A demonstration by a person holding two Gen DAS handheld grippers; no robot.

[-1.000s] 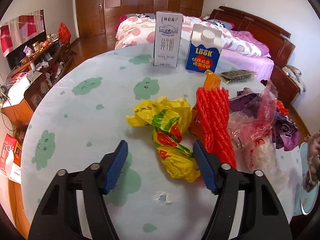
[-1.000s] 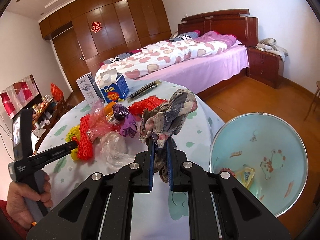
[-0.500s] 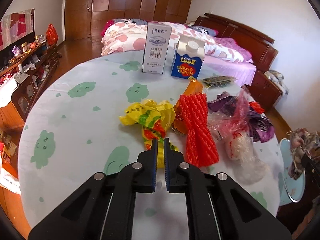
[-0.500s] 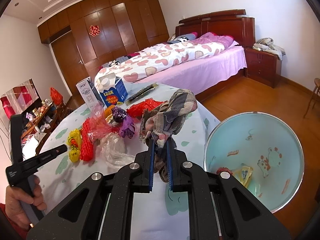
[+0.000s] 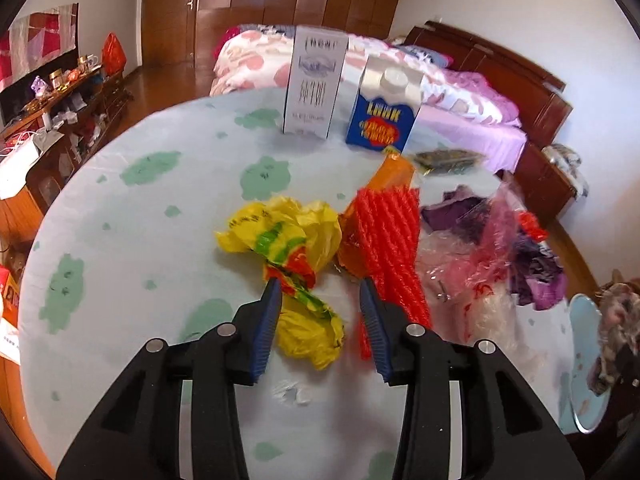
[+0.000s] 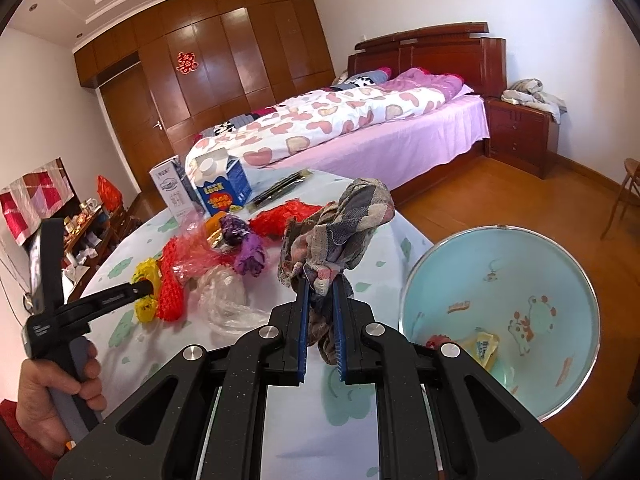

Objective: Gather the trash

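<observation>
A crumpled yellow plastic bag (image 5: 296, 236) lies mid-table beside a red foam net (image 5: 388, 236). My left gripper (image 5: 320, 286) straddles the bag's near end; its jaws are opening, with the bag between them and the right pad clear of it. In the right wrist view the left gripper (image 6: 148, 288) reaches the yellow bag (image 6: 146, 276) from the left. My right gripper (image 6: 320, 282) is shut on a checked rag (image 6: 352, 216), held above the table edge next to the pale blue bin (image 6: 540, 272). A yellow wrapper lies in the bin.
A white milk carton (image 5: 316, 80) and a blue LOOK carton (image 5: 384, 116) stand at the far side of the round table (image 5: 140, 220). Pink clear plastic (image 5: 480, 272), purple wrappers (image 5: 540, 280) and a dark packet (image 5: 444, 158) lie to the right. A bed stands beyond.
The left jaws went from wide open around the yellow bag to shut and drawn back, then parted again and moved forward over the bag. The right gripper kept the rag and stayed put.
</observation>
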